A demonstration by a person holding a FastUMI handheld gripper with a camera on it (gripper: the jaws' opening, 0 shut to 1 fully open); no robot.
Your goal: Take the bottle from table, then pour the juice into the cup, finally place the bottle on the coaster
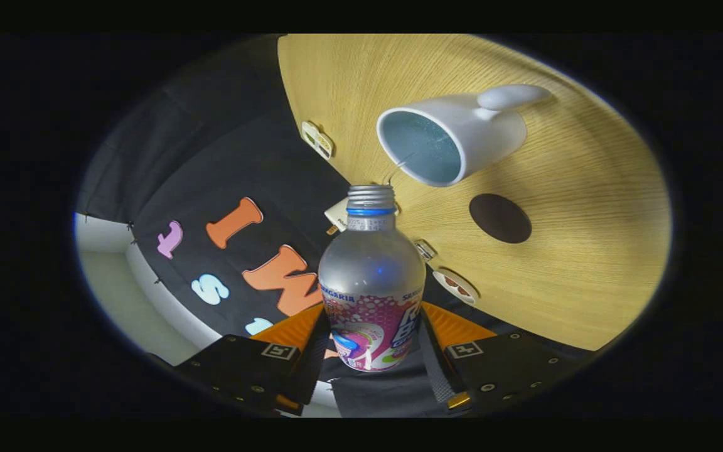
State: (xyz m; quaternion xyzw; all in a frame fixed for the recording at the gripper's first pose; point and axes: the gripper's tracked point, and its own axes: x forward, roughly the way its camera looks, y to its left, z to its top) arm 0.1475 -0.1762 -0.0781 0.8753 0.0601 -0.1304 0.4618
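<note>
At the bottom centre of the frame the gripper is clamping the labelled lower half of a small silvery metal bottle with a pink and white printed label, one finger pressing on each side of it, so the jaws are standing at about the bottle's width and holding it firmly. The bottle is reaching forward from between the fingers toward the middle of the frame, its cap off and its threaded open neck with a blue ring pointing at the cup. The whole scene is appearing rolled over, which suggests the bottle is being tipped for the pour. To pour well, the person would be wise to keep the neck lined up just above the cup's near rim, tilt slowly so the stream stays thin, and avoid letting the neck knock the rim. Just beyond the neck, in the upper centre, a white ceramic cup with a rounded handle is sitting on the pale wooden table, its pale blue interior facing the camera; a thin thread of liquid seems to be crossing from the neck to its rim, though it is too fine to be sure. Right of centre, near the cup and apart from it, a dark brown round coaster is lying bare, waiting for the bottle.
</note>
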